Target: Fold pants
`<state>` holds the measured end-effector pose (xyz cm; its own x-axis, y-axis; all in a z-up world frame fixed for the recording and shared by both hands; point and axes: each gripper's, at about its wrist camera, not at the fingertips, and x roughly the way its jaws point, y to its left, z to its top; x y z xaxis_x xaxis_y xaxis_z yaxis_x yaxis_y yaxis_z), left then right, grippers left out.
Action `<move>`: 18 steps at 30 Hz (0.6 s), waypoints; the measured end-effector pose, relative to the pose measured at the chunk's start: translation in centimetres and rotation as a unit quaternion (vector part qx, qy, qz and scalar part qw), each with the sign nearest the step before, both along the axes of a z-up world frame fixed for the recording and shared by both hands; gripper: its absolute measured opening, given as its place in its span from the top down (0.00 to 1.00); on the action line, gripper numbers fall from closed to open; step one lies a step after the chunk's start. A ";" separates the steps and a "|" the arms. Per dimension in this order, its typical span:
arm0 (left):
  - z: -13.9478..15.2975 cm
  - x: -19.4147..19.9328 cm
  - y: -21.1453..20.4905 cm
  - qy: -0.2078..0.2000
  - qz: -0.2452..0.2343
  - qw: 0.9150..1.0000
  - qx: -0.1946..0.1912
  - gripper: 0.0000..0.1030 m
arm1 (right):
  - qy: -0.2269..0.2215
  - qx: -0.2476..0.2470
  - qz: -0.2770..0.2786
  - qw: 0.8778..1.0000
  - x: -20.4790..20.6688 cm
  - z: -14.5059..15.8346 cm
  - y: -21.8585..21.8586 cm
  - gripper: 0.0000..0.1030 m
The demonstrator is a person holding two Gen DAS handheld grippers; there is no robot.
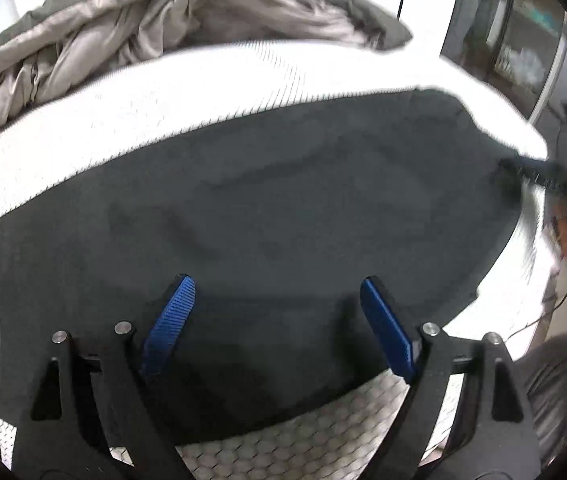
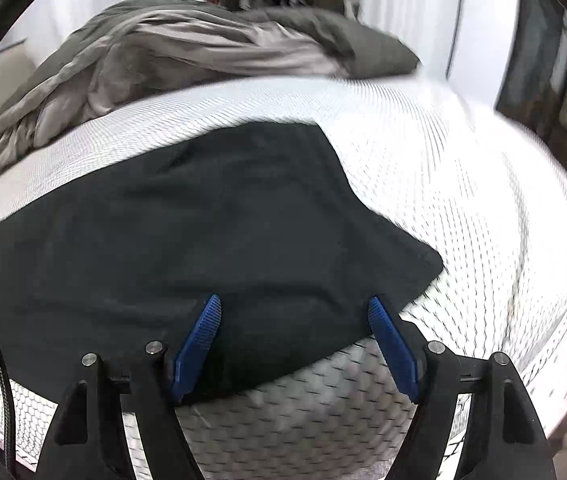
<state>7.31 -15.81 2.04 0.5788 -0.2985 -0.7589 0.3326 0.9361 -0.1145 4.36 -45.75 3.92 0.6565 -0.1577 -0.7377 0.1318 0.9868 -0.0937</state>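
On the white mattress point(image 1: 203, 92) we see dark pants point(image 1: 263, 208) spread flat, a grey duvet point(image 1: 143, 12) bunched behind. Our left tool point(image 1: 277, 292) hangs over the pants, jaws wide, holding nothing. Further right, our right tool point(image 2: 295, 308) hovers above the pants' near edge, jaws apart, gripping nothing; right-wrist view is blurred.

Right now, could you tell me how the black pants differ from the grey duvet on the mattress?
The pants are black; the duvet is grey. The pants lie spread flat at the mattress's near edge, whereas the duvet sits bunched in a crumpled heap at the far side. The pants lie just beyond both open claws; the duvet is well beyond them. Both are soft fabric resting on the same white mattress.
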 end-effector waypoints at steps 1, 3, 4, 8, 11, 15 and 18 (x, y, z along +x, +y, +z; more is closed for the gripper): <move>0.1 0.2 -0.1 -0.001 0.004 1.000 -0.004 0.19 | -0.002 0.000 0.020 1.000 -0.1 0.2 1.3 0.24; -0.3 0.9 -0.7 0.009 0.011 1.000 -0.015 0.19 | 0.006 -0.005 0.064 0.998 0.9 -0.1 4.6 0.24; -0.6 1.3 -1.1 0.018 0.007 1.000 -0.015 0.19 | 0.011 -0.017 0.083 0.996 1.6 -0.5 6.2 0.24; -2.5 2.1 -2.5 0.029 -0.016 0.999 0.022 0.19 | 0.033 -0.051 0.108 0.992 3.9 -2.3 9.1 0.24; -2.7 1.6 -2.1 0.033 -0.027 0.999 0.028 0.17 | 0.044 -0.048 0.098 0.993 3.6 -2.9 7.6 0.25; -2.8 0.9 -1.2 0.033 -0.031 0.998 0.037 0.16 | 0.048 -0.021 0.089 0.995 1.5 -1.8 4.5 0.24; -2.3 0.7 -1.0 0.029 -0.026 0.999 0.038 0.16 | 0.024 -0.045 0.058 0.997 0.7 -1.1 3.5 0.24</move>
<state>8.06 -16.86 -0.30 0.5184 -0.2677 -0.8122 0.3760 0.9243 -0.0647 5.06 -42.28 2.84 0.6377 -0.1493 -0.7557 0.0101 0.9826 -0.1856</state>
